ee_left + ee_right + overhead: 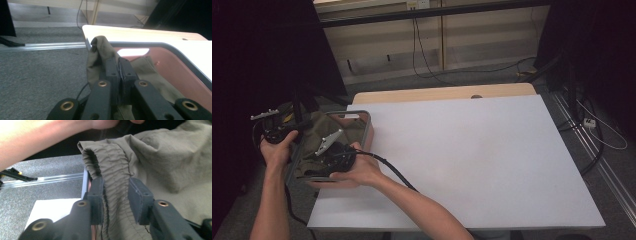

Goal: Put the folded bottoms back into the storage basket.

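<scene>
An olive-green garment (319, 127) lies bunched in a pink basket with a grey rim (367, 125) at the table's left edge. My left gripper (292, 127) sits at the basket's far left side. In the left gripper view its jaws (120, 67) are pressed together on a fold of the garment (97, 47) that stands up above the basket rim (175, 50). My right gripper (312, 167) reaches into the basket from the near side. Its jaws (116, 192) stand apart on either side of the garment's gathered elastic waistband (115, 170), which lies unsqueezed between the pads.
The white table top (462, 150) stretches to the right of the basket. Grey carpet and an aluminium rail (50, 45) lie beyond the table's left edge. A forearm (37, 137) crosses above the garment. Cables (427, 70) trail on the floor behind the table.
</scene>
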Demonstrator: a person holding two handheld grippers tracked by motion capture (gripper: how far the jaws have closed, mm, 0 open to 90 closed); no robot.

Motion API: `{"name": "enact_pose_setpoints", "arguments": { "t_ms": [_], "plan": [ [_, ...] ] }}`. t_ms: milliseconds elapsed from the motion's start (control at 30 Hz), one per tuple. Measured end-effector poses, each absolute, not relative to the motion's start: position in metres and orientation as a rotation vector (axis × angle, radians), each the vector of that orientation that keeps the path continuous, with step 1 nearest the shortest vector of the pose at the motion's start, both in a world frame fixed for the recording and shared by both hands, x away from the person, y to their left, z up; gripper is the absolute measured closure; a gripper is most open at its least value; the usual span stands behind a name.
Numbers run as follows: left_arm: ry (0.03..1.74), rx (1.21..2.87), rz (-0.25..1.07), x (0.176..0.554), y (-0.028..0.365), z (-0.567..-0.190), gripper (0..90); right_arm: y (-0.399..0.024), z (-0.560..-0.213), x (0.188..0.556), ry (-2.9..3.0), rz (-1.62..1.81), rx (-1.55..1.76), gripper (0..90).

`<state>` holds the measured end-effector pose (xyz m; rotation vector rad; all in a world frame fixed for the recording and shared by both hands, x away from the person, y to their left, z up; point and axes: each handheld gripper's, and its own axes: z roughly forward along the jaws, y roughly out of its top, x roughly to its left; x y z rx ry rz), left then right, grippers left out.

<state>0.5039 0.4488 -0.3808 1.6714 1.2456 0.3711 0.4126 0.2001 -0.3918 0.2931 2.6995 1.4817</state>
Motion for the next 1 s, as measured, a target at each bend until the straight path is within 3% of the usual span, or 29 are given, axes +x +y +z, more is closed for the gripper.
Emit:
{"name": "enact_pose_setpoints", "arguments": {
  "t_ms": [167,233,300,467,767,1000],
  "plan": [
    [1.250,1.715,0.367,0.517,0.437,-0.383,88.2,0.203,-0.391,0.412,2.707,1.447,0.289,74.0],
    [1.244,1.729,0.375,0.518,0.432,-0.384,88.2,0.204,-0.392,0.411,2.721,1.412,0.276,84.8],
    [1.234,1.750,0.381,0.518,0.429,-0.385,88.1,0.203,-0.393,0.411,2.731,1.399,0.282,90.0],
    [1.221,1.807,0.378,0.514,0.427,-0.389,88.1,0.200,-0.394,0.409,2.742,1.447,0.281,90.0],
    [1.222,1.820,0.377,0.511,0.426,-0.392,87.4,0.182,-0.387,0.409,2.683,1.514,0.299,75.0],
    [1.203,1.825,0.431,0.505,0.428,-0.388,79.7,0.160,-0.385,0.412,2.622,1.603,0.349,62.1]
  ]
}}
